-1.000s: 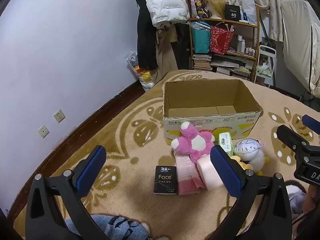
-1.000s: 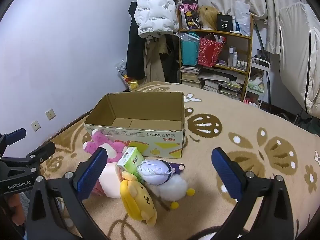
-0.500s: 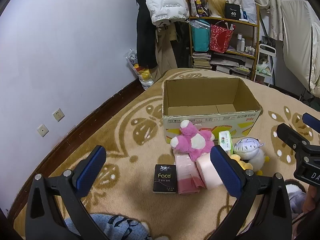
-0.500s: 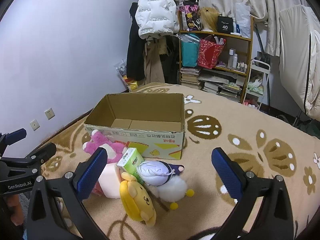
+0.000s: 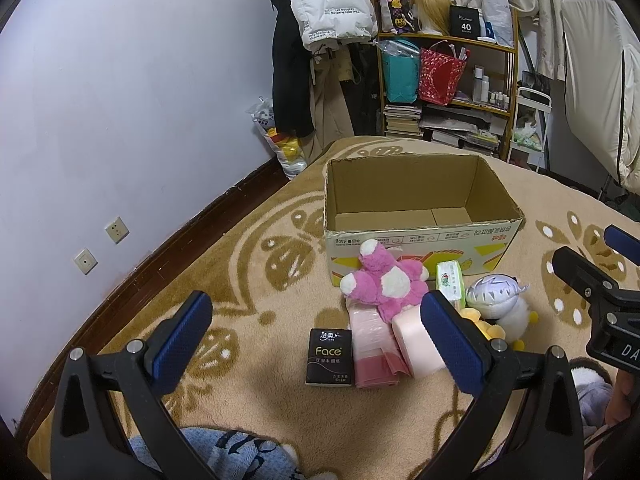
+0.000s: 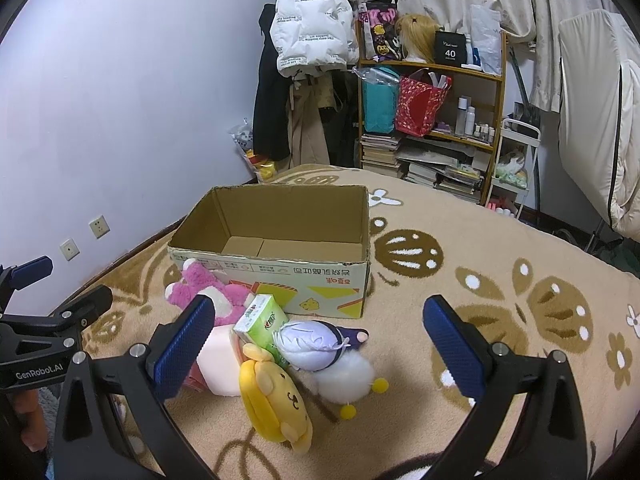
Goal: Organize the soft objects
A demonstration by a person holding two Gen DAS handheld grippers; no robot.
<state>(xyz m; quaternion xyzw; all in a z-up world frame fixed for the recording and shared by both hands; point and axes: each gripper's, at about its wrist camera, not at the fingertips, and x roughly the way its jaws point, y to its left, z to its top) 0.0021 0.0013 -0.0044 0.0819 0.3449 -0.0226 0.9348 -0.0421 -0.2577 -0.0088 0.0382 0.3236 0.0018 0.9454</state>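
Left wrist view: the left gripper [image 5: 316,336] is seen spread wide, nothing between its pads. Ahead of it and slightly right, the soft things are clustered on the rug [image 5: 248,280] against the near wall of the box [image 5: 420,236], whose interior looks bare. One black pack [image 5: 330,356] lies nearest, almost centred between the fingers, its long axis running away from the camera. Just right of it lie one pink pack [image 5: 370,354] and one pink block [image 5: 416,344], the latter partly behind the right pad. One pink plush [image 5: 382,282] rests on them, touching the box. The right gripper [image 5: 592,264] is seen at the right edge.

Right wrist view: the right gripper [image 6: 318,342] is likewise released and empty. One yellow plush [image 6: 276,400] lies nearest, low and left of centre, its long axis slanting down to the right. One white plush [image 6: 332,352] sits just behind it, touching, and one green pack [image 6: 262,322] leans between them and the box. These three are judged nearer the right gripper; the black pack is nearer the left.
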